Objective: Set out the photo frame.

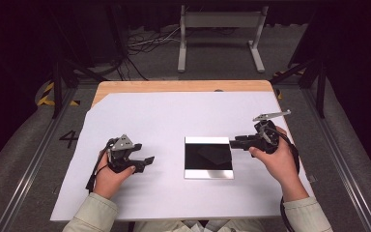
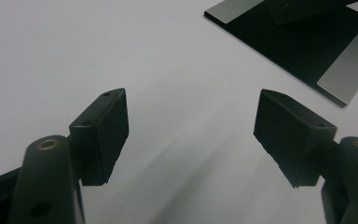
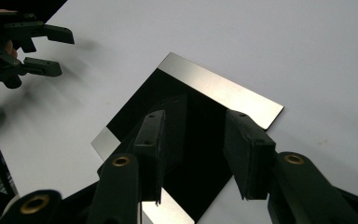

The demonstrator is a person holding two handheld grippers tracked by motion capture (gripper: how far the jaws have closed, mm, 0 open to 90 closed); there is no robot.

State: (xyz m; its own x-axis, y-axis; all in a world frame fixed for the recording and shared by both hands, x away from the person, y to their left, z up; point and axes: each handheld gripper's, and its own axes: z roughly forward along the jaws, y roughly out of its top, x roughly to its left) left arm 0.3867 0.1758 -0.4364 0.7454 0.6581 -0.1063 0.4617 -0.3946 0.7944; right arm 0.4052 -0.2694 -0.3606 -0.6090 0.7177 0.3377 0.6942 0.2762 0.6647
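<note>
A square mirror-like plate (image 1: 208,157) lies flat on the white sheet, dark in its middle with silver bands along its far and near edges. My right gripper (image 1: 233,143) reaches in from the right, its tips at the plate's far right corner. In the right gripper view its jaws stand apart above the plate (image 3: 214,88), with nothing between the pads (image 3: 249,158). My left gripper (image 1: 145,162) rests open on the sheet left of the plate, apart from it. The left gripper view has the plate (image 2: 303,46) ahead to the right, and the gripper (image 2: 191,126) is empty.
The white sheet (image 1: 164,116) covers most of a wooden table whose bare edge (image 1: 174,86) shows at the back. A white metal stand (image 1: 220,29) and cables lie on the floor beyond. Grey rails run along both sides of the table.
</note>
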